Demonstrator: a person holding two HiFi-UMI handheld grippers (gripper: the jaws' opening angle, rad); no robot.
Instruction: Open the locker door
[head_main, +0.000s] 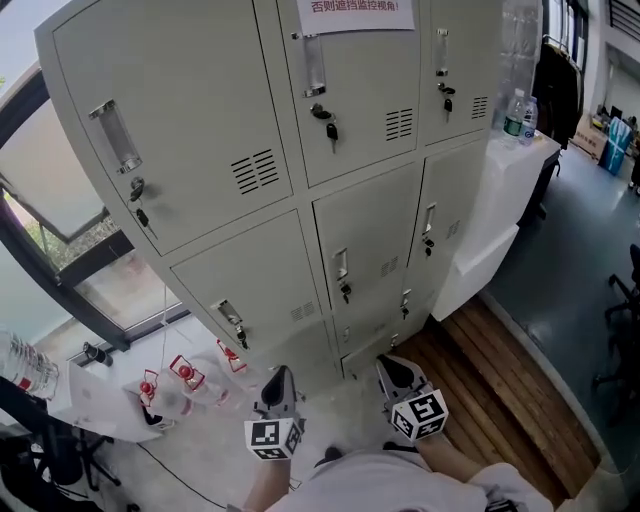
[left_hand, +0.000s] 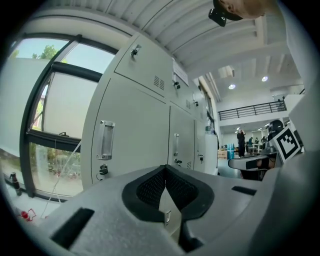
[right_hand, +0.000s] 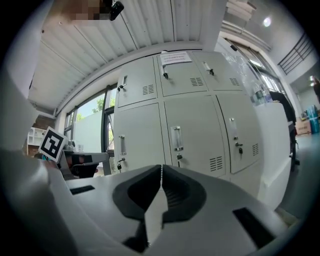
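Note:
A bank of grey metal lockers (head_main: 260, 130) stands in front of me, all doors closed, each with a vertical handle, a lock with a hanging key and vent slits. My left gripper (head_main: 280, 385) and right gripper (head_main: 392, 372) hang low near my body, well short of the lockers and touching nothing. Both are shut with nothing between the jaws. In the left gripper view the lockers (left_hand: 135, 135) and the shut left gripper (left_hand: 165, 172) show. In the right gripper view the right gripper (right_hand: 161, 170) points at the locker doors (right_hand: 190, 135).
A window (head_main: 40, 230) is left of the lockers. Red-capped bottles (head_main: 185, 375) lie on the floor at the left. A white cabinet (head_main: 510, 200) with water bottles (head_main: 518, 115) stands right of the lockers. Wooden floor strip (head_main: 500, 390) runs at the right.

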